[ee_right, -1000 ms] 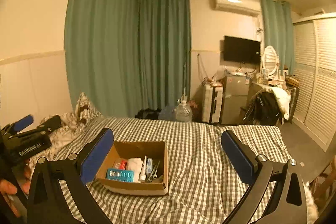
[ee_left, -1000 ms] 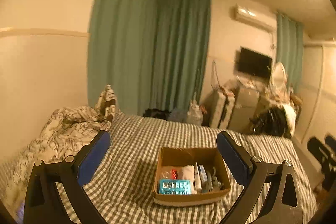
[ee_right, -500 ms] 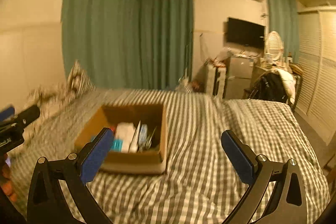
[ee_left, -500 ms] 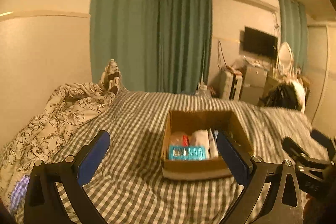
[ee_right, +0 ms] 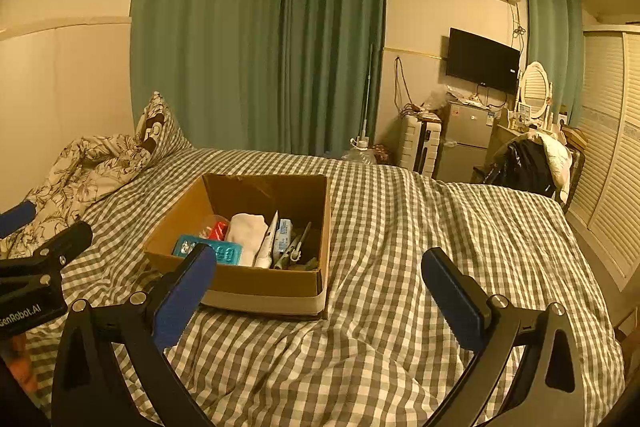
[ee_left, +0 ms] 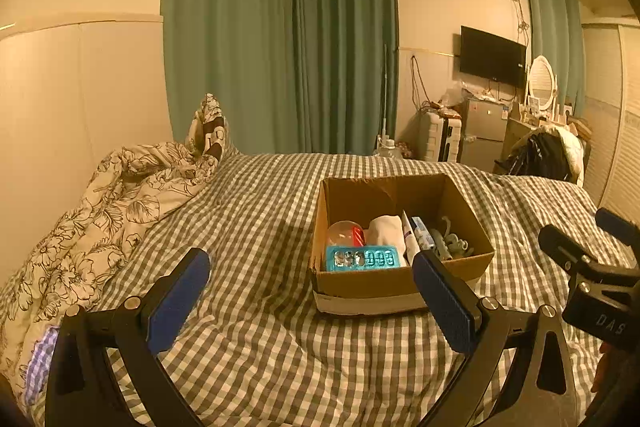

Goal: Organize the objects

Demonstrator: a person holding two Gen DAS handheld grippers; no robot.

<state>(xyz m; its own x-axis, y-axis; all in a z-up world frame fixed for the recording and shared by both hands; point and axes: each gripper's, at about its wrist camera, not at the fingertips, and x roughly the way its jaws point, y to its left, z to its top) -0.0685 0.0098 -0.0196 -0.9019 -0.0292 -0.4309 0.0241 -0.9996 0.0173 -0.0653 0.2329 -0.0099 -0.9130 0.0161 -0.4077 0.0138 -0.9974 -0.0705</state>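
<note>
A cardboard box [ee_left: 400,279] sits on the checked bed [ee_left: 260,347], open at the top. Inside lie a teal blister pack [ee_left: 362,259], a white cloth [ee_left: 386,233], a clear ball with red [ee_left: 345,233] and some tubes [ee_right: 276,239]. The left tool [ee_left: 310,303] and right tool [ee_right: 320,297] both hang above the bedcover with jaws wide, holding nothing, just short of the box.
</note>
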